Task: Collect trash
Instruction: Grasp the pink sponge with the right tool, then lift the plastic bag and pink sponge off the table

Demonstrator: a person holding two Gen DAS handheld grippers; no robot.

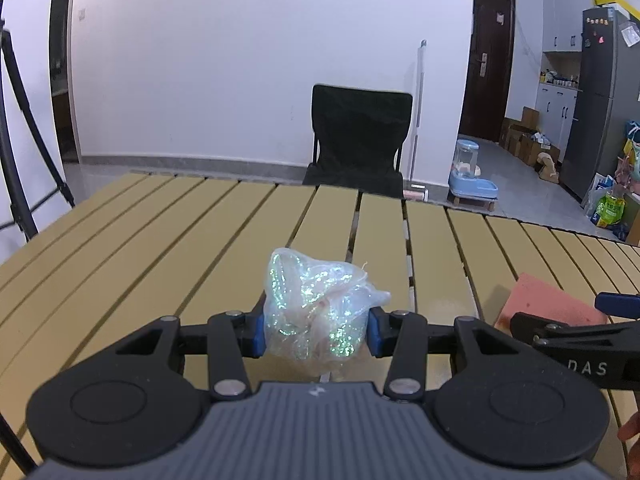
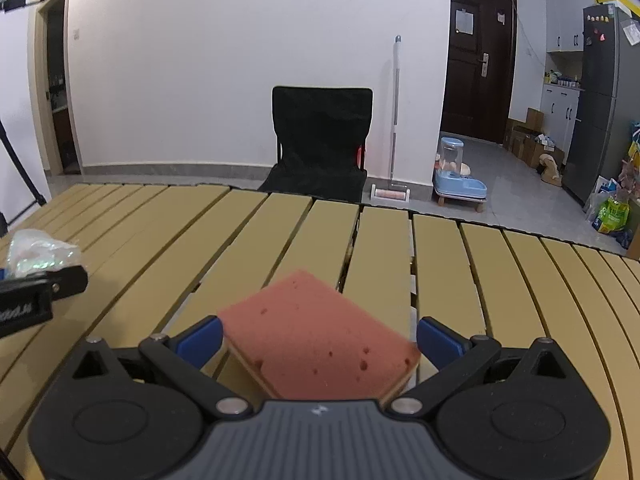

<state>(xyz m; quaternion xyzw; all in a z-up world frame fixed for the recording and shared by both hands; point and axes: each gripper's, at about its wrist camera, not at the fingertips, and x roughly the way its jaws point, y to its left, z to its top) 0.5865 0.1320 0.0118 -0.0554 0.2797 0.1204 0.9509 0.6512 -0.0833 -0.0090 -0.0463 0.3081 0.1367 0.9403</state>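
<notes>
One crumpled plastic wad (image 1: pixel 316 312) (clear, glittering green) in blue fingers (image 1: pixel 258 334).

One crumpled iridescent plastic wrapper (image 1: pixel 316 312) and one pink sponge (image 2: pixel 320 336) sit over one slatted yellow table (image 2: pixel 500 280). Two grippers: left gripper (image 1: pixel 316 334), right gripper (image 2: pixel 319 338). At twelve o'clock, one black folding chair (image 2: pixel 320 140); one o'clock, one mop (image 2: pixel 394 128), one blue pet feeder (image 2: pixel 456 176).

Sponge (image 1: pixel 548 300) half hidden; fridge (image 1: pixel 604 100) cropped.
</notes>
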